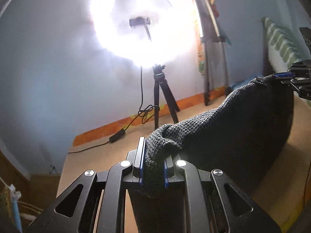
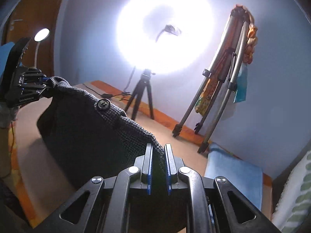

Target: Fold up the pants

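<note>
- Left gripper (image 1: 153,167) is clamping one corner of the dark knit pants (image 1: 223,128).
- Right gripper (image 2: 159,167) is pinching the other corner; the pants are hanging between both, above the tan bed (image 2: 175,136).
- Ring light (image 2: 165,31) is glaring at 12 o'clock, its tripod (image 2: 142,97) beneath.

Right wrist view: white lettering "GenRobot.AI" reads on the black body of the left gripper (image 2: 47,82), at the picture's left edge. Left wrist view: the right gripper (image 1: 272,77) carries white lettering at the right edge, cut off by the frame; only "D" is legible. No other text readable.
</note>
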